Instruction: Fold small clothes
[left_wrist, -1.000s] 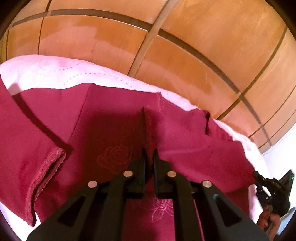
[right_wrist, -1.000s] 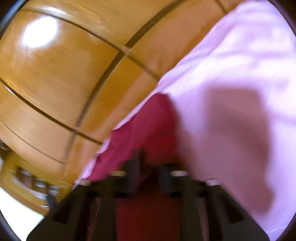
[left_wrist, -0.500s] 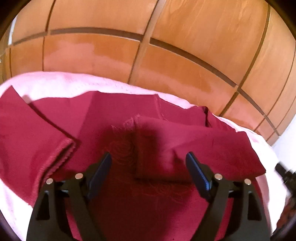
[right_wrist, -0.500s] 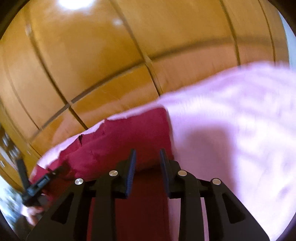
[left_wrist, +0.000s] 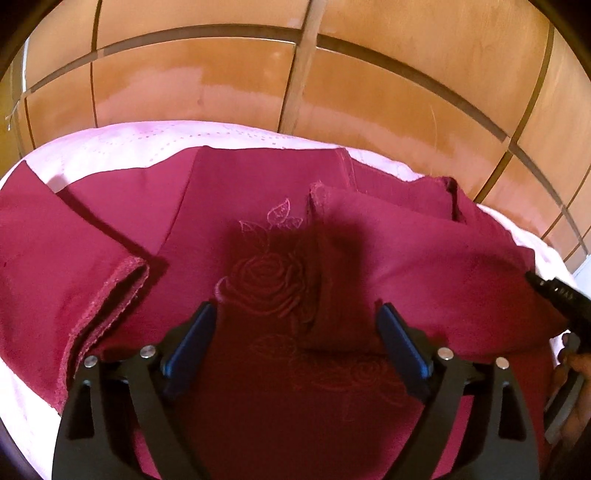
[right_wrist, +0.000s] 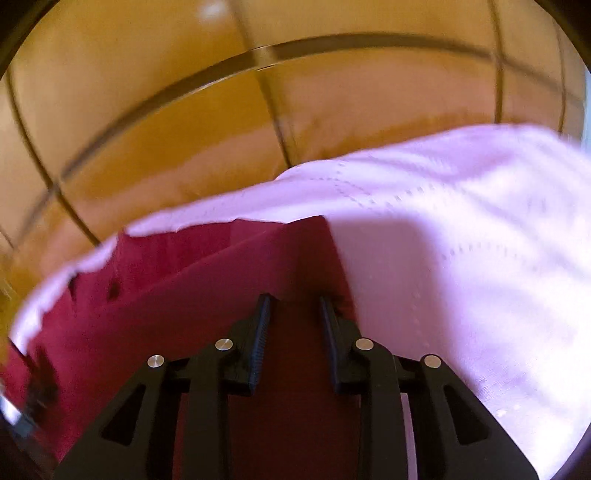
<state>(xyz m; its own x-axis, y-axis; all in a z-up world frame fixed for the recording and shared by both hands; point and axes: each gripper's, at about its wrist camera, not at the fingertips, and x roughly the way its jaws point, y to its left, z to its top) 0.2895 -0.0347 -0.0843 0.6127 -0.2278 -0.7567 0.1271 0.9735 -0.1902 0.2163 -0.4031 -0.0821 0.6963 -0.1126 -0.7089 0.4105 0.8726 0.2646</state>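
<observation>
Left wrist view: maroon rose-embroidered garment (left_wrist: 266, 280) on pink sheet (left_wrist: 122, 147).
Left gripper (left_wrist: 295, 332) spread wide; right gripper (right_wrist: 295, 317) parted, both gripping nothing.

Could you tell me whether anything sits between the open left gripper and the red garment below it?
Nothing visible does: the left gripper hangs open directly over the red garment, only its own shadow between them.

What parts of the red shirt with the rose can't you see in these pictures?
- Dark red garment with embroidered rose: in the left wrist view its near edge is hidden behind the open left gripper.
- Second, lower rose: faint, too dim to read.
- Right wrist view: motion blur smears the garment's left end; the right gripper covers its near part.
- Pink bedspread: cut off by the lens edge.
</observation>
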